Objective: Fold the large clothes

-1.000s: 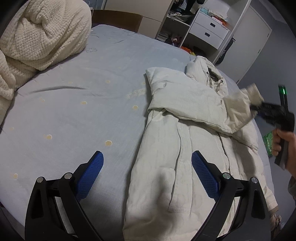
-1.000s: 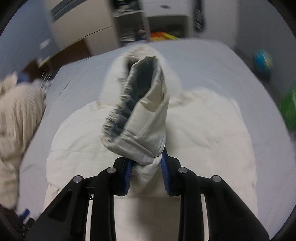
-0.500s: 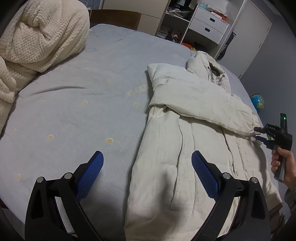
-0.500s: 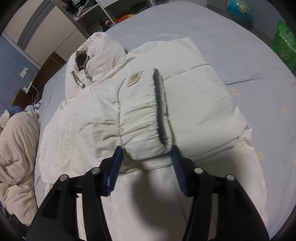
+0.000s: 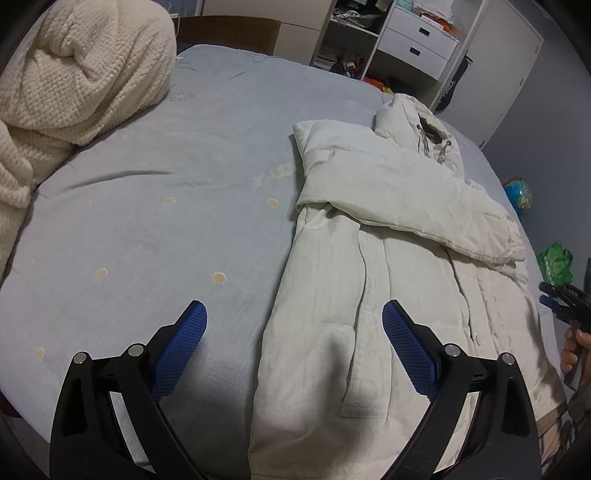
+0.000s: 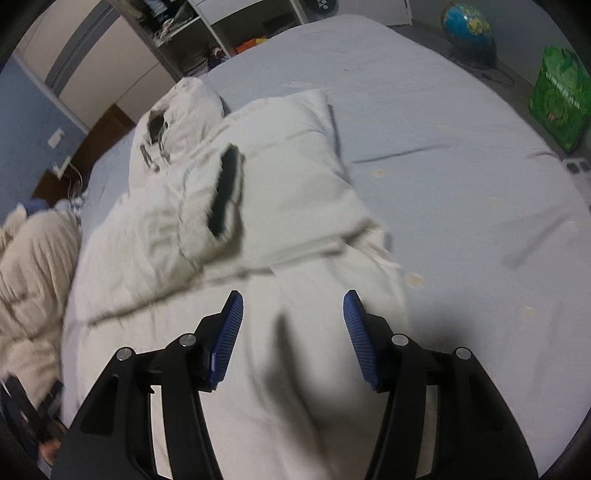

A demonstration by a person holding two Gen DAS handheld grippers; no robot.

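- Jacket (image 5: 369,295): cream-white, padded, hooded, lying flat along one side of the bed (image 5: 166,221); both sleeves folded across the chest, the upper cuff (image 6: 225,195) showing a dark lining; hood (image 6: 177,110) with drawcords toward the far edge; hem at the near edge.
- Bed surface: pale blue sheet with small yellow dots, bare and wide beside the jacket; a few shallow creases.
- Blanket (image 5: 74,74): cream, knitted, heaped at a far corner of the bed, apart from the jacket.
- Left gripper (image 5: 293,343): jaws spread wide, nothing between them, poised over the jacket's side edge near the hem.
- Right gripper (image 6: 293,332): jaws have just been opening; pads apart, no cloth between them, over the jacket's lower body, short of the cuff.
- Shelving unit (image 5: 369,37): beyond the far edge, open compartments with mixed clutter, two white drawers.
- Floor items: globe (image 6: 467,22), green bag (image 6: 557,96).
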